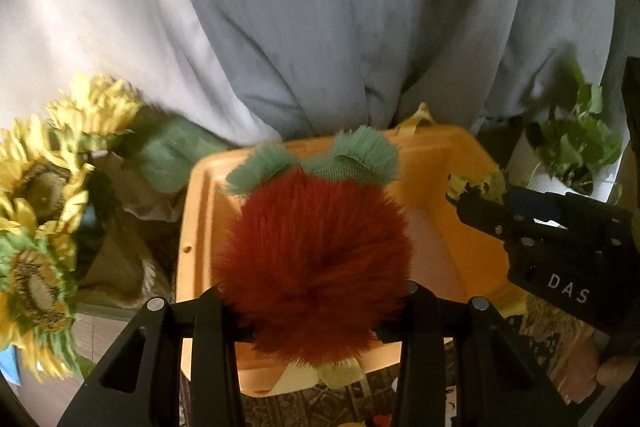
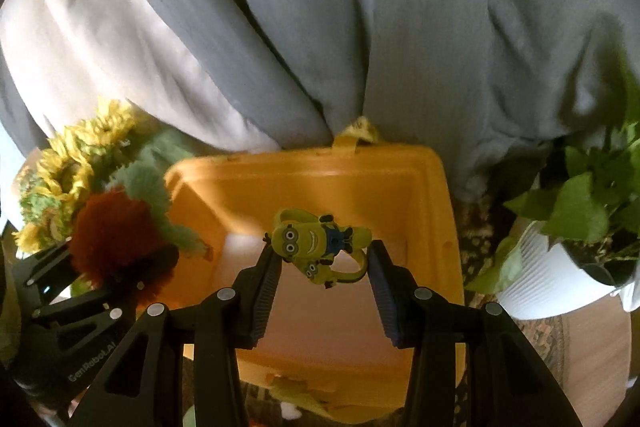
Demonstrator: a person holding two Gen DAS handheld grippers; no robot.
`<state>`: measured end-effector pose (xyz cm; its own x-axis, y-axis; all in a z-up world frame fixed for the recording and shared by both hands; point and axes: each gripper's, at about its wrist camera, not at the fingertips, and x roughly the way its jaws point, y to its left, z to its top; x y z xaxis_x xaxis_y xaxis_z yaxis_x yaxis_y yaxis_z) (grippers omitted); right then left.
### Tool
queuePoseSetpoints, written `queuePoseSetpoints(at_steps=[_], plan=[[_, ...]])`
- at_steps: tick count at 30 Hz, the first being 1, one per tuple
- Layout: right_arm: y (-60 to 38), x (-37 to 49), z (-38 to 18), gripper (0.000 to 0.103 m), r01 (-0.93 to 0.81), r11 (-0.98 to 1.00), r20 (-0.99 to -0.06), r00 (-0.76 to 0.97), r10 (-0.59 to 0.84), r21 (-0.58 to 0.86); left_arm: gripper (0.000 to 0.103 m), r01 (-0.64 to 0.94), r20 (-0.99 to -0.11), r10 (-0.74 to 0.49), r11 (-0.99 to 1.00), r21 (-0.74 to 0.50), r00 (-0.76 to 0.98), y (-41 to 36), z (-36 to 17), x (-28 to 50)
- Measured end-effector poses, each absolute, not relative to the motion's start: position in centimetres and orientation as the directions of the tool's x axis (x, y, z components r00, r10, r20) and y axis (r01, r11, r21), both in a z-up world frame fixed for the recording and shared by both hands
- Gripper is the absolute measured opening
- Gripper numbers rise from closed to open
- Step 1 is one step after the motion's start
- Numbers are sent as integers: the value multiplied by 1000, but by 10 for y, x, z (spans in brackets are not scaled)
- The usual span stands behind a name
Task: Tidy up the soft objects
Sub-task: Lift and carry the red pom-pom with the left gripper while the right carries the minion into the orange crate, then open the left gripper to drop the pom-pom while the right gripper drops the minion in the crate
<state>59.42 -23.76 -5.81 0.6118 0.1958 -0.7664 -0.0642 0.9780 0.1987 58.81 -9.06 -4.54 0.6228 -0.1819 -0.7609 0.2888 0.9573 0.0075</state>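
Note:
My left gripper [image 1: 314,301] is shut on a fluffy red strawberry toy [image 1: 312,263] with green fringed leaves, held above the orange plastic bin [image 1: 436,227]. The toy also shows in the right wrist view [image 2: 114,237], at the bin's left rim. My right gripper [image 2: 322,259] holds a yellow rubber minion toy [image 2: 316,243] between its pads, above the bin's [image 2: 352,187] inside. In the left wrist view the right gripper [image 1: 472,193] reaches in from the right, the yellow toy at its tips.
A bunch of fake sunflowers [image 1: 36,219] stands left of the bin. A potted green plant in a white pot [image 2: 560,267] stands to the right. Grey curtains [image 1: 320,19] hang behind. A patterned cloth [image 1: 560,331] lies under the bin.

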Motion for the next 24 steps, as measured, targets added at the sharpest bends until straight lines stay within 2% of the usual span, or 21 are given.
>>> queuePoseSetpoints(at_steps=[3,7,12,24], plan=[[-238,603,-69,48,-64,976,-798,566,208,209,42,300,-793,-169,954,18,585,-94,-57,593],[-244,607,-80,51,-40,971,-825,520,222,236,58,302,-817,-161,953,16,554,-95,-66,596],[-246,608,-84,61,-28,966,-835,496,236,256,67,305,-820,-160,952,19,549,-95,-68,594],[-248,573,-38,61,-29,972,-757,622,199,232,72,269,-748,-169,963,13,642,-86,-34,556]])
